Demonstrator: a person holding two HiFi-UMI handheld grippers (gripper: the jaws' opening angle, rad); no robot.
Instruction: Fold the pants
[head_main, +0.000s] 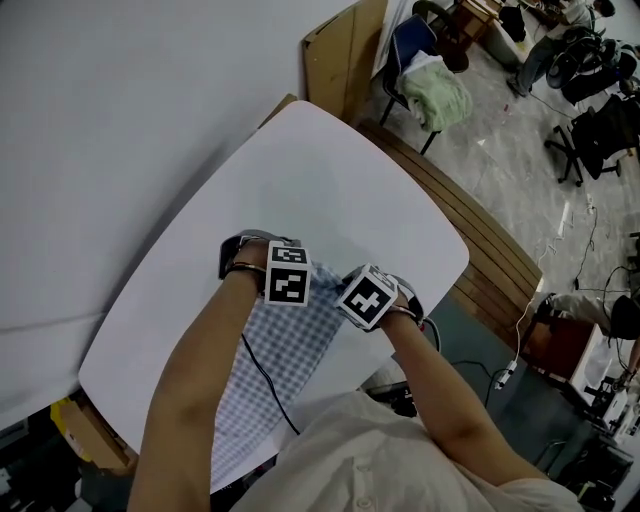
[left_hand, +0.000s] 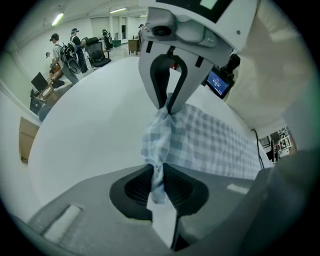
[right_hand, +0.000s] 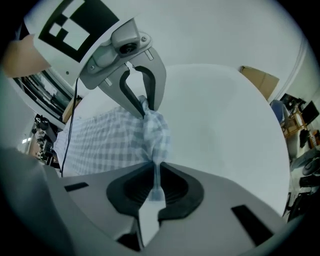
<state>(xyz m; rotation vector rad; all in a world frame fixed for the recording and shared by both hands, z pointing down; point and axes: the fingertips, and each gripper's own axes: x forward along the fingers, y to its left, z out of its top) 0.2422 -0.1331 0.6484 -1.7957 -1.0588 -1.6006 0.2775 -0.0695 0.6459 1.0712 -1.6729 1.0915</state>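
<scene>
Blue-and-white checked pants (head_main: 280, 365) lie on a white table (head_main: 330, 180), running from its middle toward the near edge. Both grippers point down at the pants' far end, close together. My left gripper (head_main: 283, 268) is shut on a bunched fold of the cloth (left_hand: 165, 135), which is pinched between its pads (left_hand: 159, 172). The right gripper (head_main: 368, 296) is shut on a thin fold of the same end (right_hand: 156, 180). Each gripper view shows the other gripper facing it, the right gripper (left_hand: 167, 107) and the left gripper (right_hand: 144, 110), both clamped on the cloth.
A black cable (head_main: 265, 385) runs across the pants near my left arm. Beyond the table's far edge stand wooden panels (head_main: 345, 55) and a chair with a green cloth (head_main: 437, 95). Office chairs and people (left_hand: 65, 47) are farther off.
</scene>
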